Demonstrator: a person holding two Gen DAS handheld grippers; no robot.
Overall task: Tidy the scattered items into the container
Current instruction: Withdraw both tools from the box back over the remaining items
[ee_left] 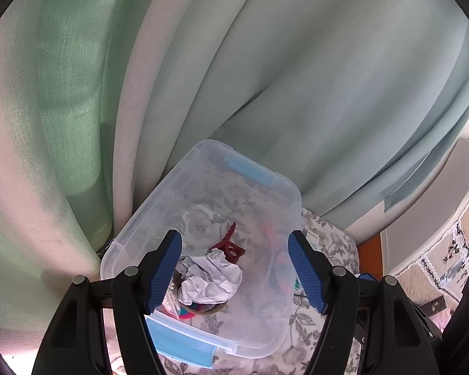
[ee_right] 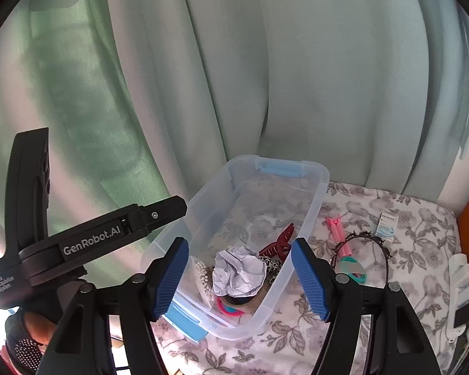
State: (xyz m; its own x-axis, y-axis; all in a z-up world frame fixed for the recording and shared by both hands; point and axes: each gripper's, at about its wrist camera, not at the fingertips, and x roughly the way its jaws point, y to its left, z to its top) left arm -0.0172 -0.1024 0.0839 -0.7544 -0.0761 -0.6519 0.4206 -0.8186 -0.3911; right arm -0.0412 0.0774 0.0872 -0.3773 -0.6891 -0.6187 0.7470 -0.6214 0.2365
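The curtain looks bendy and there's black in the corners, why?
Both wrist views come through a fisheye lens, which bows the curtain folds and leaves dark corners. In the left wrist view daylight glows green through the curtain; the clear container looks hazy but sharp enough.

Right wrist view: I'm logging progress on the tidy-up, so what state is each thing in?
Container: lid off, partly filled.
Crumpled paper: inside the container.
Red hair claw: inside the container.
Pink clip: out on the blanket.
Teal hair ties: out on the blanket.
Black headband: out on the blanket.
Small packet: out on the blanket.
Right tongs: open, empty.
Left tongs: open, empty.
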